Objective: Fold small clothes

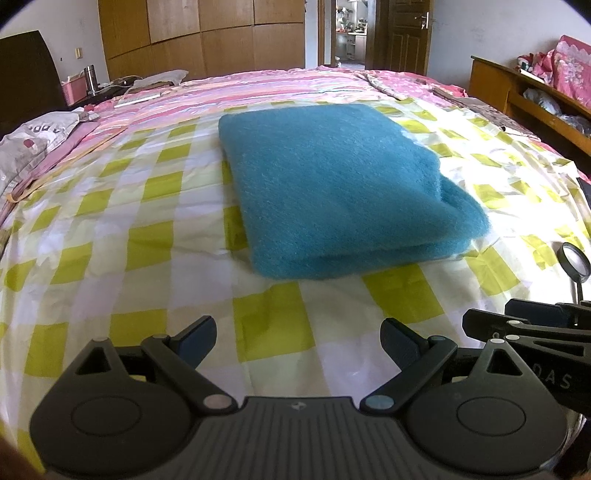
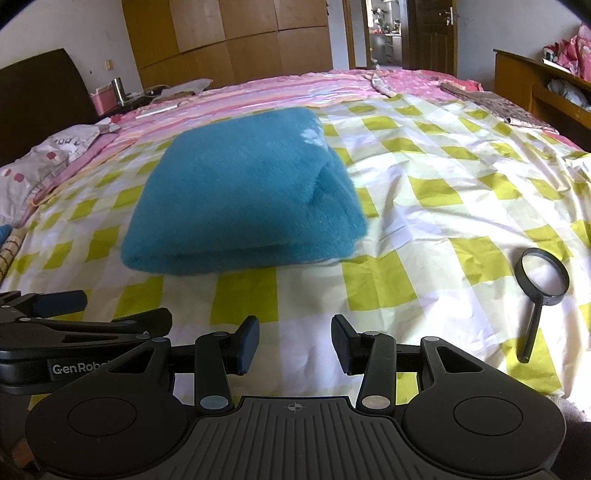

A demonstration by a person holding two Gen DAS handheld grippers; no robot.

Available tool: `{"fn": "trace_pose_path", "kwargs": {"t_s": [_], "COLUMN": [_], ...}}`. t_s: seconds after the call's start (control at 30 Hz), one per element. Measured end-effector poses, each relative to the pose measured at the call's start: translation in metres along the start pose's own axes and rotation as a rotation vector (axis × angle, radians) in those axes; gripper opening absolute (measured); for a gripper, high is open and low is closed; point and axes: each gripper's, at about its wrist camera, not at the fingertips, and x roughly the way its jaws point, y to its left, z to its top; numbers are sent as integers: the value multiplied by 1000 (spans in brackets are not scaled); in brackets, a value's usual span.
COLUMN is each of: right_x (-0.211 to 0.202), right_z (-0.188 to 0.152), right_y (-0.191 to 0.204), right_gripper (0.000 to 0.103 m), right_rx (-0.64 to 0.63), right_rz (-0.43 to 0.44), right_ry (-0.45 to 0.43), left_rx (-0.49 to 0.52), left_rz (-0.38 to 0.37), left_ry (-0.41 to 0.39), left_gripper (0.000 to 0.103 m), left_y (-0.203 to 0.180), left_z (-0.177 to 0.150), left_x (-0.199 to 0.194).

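Item: fuzzy teal knit garment, lying folded in a thick rectangle on the yellow-checked bedsheet, near both my left gripper and right gripper, each open and empty; fold apparently finished, next I would only square edges

Two fisheye views, each mounted just behind its own gripper and tilted down across the checked bed cover. Left wrist view: left gripper along the bottom edge, folded blue cloth near, at frame centre. Right wrist view: right gripper at the bottom, cloth shifted left of centre. Shared by both: cloth, cover, magnifying glass, wardrobe and doorway along the top, plus the neighbouring gripper at a lower corner.
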Motion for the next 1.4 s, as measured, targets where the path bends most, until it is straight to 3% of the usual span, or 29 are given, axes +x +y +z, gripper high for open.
{"fn": "trace_pose_path", "kwargs": {"t_s": [1.4], "right_x": [5], "right_z": [-3], "right_y": [-2], "right_gripper": [43], "right_rx": [0], "right_rz": [-6], "right_ry": [29], "left_rx": [2], "left_rz": [7], "left_ry": [22], "left_gripper": [100], "left_y": [-1], "left_z": [-3], "left_x": [4]}}
